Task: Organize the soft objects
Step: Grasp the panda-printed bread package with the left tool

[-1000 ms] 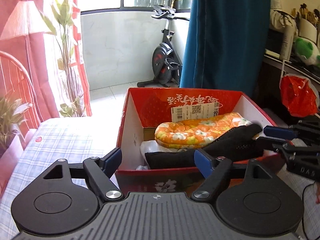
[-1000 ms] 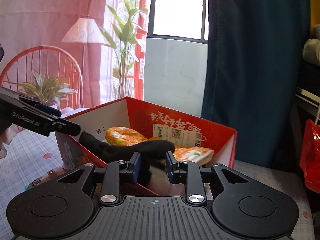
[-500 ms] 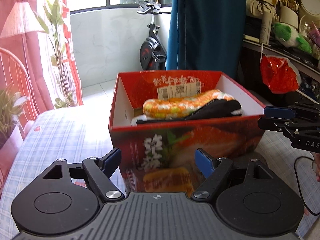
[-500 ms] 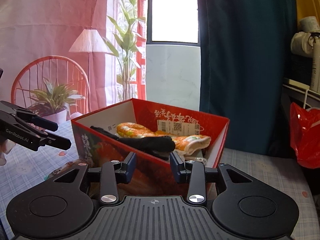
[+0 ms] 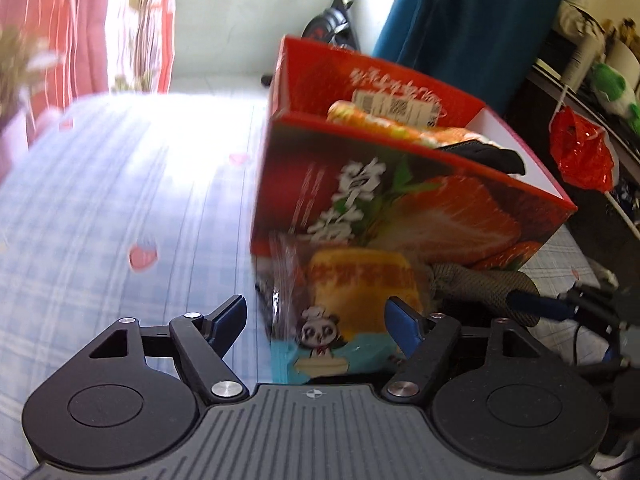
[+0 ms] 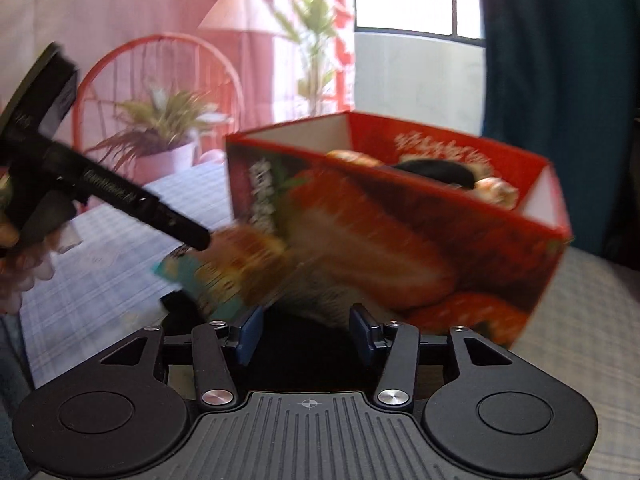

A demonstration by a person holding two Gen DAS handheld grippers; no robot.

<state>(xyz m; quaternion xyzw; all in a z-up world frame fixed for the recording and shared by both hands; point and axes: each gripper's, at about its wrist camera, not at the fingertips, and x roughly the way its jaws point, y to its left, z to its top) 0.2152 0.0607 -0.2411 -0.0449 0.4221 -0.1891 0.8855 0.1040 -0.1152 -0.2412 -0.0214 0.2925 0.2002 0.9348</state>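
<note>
Checked cloth (image 5: 120, 200) covers the desk I'm working over, and on it stands the red strawberry box (image 5: 400, 216), open-topped, with an orange flowered soft roll (image 5: 384, 122) and a black soft piece (image 5: 492, 158) lying inside. Against the box's near wall leans a snack packet (image 5: 340, 308) with a panda print, and just right of it lies an olive mesh item (image 5: 480, 284). My left tongs (image 5: 316, 320) are spread either side of the packet, closing, pads not yet pressing. My right tongs (image 6: 306, 330) are parted and opening near the box's base; blur hides what lies between them.
</note>
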